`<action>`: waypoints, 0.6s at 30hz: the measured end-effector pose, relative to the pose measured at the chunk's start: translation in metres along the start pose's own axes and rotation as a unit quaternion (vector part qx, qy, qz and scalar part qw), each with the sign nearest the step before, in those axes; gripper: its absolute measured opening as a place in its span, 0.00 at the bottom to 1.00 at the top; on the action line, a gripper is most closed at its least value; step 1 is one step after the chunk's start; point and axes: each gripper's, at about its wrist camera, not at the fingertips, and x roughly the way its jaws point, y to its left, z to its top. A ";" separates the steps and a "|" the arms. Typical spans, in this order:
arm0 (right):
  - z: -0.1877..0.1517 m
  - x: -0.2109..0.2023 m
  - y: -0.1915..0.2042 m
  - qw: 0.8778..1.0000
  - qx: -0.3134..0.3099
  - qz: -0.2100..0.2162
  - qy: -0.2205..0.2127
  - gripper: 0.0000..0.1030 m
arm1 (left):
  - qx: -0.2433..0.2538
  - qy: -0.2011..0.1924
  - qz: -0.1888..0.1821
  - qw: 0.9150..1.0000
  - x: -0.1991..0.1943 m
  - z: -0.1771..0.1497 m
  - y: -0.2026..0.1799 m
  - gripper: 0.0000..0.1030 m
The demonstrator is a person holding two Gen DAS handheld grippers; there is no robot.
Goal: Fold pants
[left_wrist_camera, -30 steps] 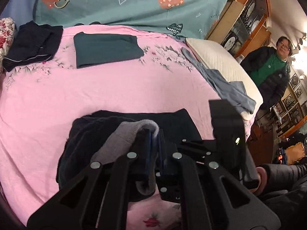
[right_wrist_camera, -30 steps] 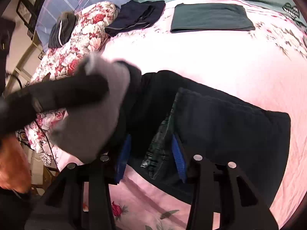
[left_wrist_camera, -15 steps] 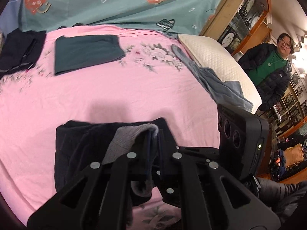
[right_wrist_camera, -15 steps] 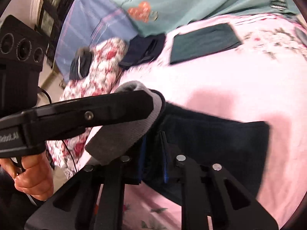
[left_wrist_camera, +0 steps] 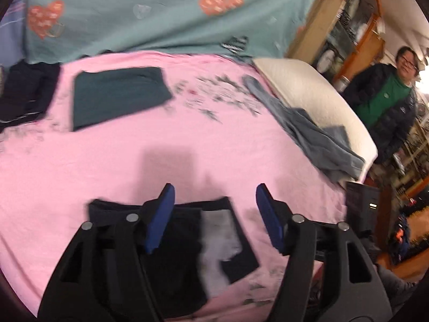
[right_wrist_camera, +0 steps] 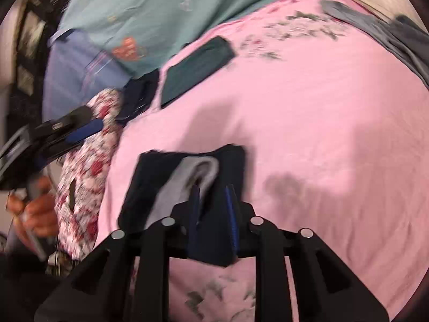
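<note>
The dark navy pants lie folded into a small bundle on the pink bed sheet, with a grey inner lining showing. My left gripper is open above the bundle and holds nothing. In the right wrist view the pants show the grey lining turned out. My right gripper has its blue pads pressed on the near edge of the pants. The left gripper also shows at the left of that view, open.
A folded dark green garment and a navy garment lie at the far side of the bed. Grey-blue pants drape over a white pillow on the right. A person stands beyond. A floral pillow lies left.
My left gripper opened and let go of the grey-lined pants edge, which dropped onto the bundle. The left gripper pulled back. My right gripper still holds the pants' edge.
</note>
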 end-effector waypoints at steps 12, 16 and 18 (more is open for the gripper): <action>-0.022 0.085 0.042 0.987 -0.022 0.023 0.160 0.41 | -0.090 0.068 0.066 0.991 -0.013 -0.081 0.091 0.65; -0.014 0.086 0.055 0.989 -0.040 -0.024 0.144 0.12 | -0.103 0.069 0.057 0.991 -0.016 -0.092 0.100 0.66; -0.004 0.069 0.071 0.991 -0.069 -0.036 0.110 0.06 | -0.102 0.063 0.055 0.991 -0.018 -0.093 0.099 0.66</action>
